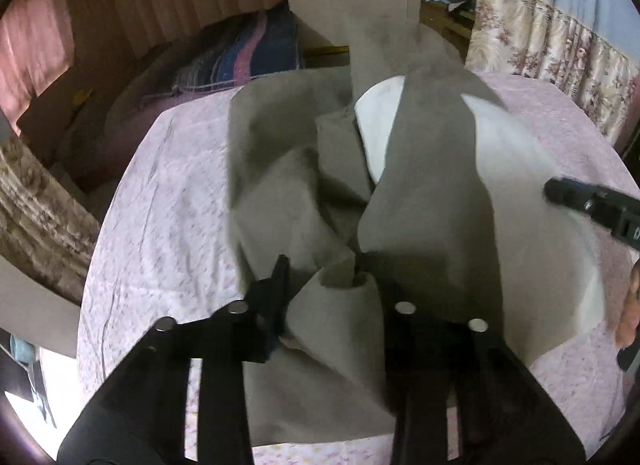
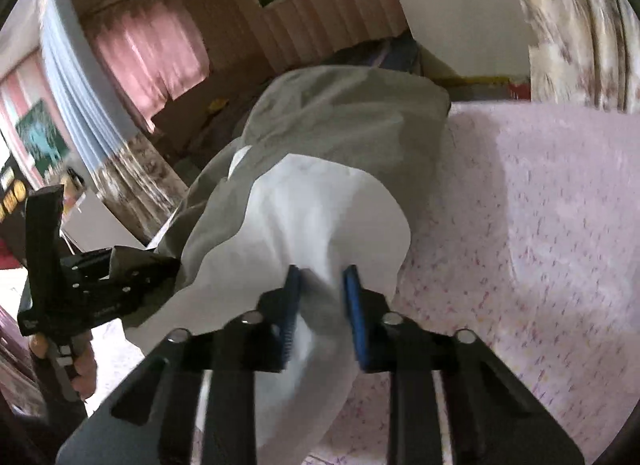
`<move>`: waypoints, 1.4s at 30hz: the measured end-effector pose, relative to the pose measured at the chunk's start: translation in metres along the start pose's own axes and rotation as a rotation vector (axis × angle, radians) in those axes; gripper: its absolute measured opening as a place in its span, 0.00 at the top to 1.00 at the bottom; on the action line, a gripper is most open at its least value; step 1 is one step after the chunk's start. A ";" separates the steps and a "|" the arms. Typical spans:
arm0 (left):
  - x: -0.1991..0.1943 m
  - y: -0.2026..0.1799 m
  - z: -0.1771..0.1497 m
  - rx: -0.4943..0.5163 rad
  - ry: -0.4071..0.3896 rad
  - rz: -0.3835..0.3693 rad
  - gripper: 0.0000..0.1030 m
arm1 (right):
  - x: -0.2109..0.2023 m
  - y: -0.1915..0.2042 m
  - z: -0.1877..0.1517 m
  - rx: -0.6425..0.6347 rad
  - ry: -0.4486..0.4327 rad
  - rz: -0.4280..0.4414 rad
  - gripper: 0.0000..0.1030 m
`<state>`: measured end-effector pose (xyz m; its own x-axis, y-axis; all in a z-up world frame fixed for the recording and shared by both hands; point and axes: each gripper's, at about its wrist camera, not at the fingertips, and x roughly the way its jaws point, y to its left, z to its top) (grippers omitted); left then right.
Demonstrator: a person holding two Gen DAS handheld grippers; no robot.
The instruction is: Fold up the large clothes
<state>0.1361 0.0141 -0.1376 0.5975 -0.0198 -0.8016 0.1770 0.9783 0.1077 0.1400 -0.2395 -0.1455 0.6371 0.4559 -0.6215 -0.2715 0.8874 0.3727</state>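
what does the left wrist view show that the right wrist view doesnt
Only the left wrist view: the grey garment spread crumpled across the bed, a striped blanket behind it, and the left gripper pinching a grey fold.

Only the right wrist view: the right gripper with blue pads closed on the garment's white lining, and the hand holding the left gripper.

Both: the garment, the pink floral bedsheet, both grippers, pink curtains.

I see one large garment (image 1: 424,193), grey-beige outside with a white lining (image 2: 320,217). It lies crumpled and partly lifted on the pink bed cover (image 1: 168,193), its folds rising toward twelve o'clock.
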 end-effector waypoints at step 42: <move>0.028 0.079 -0.079 -0.251 -0.014 -0.072 0.29 | 0.037 0.086 -0.071 -0.071 -0.076 -0.092 0.49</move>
<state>0.1050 0.1072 -0.1980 0.6019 -0.0920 -0.7933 0.0205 0.9948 -0.0999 0.0890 -0.1415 -0.1851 0.7134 0.3682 -0.5962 -0.2577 0.9291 0.2654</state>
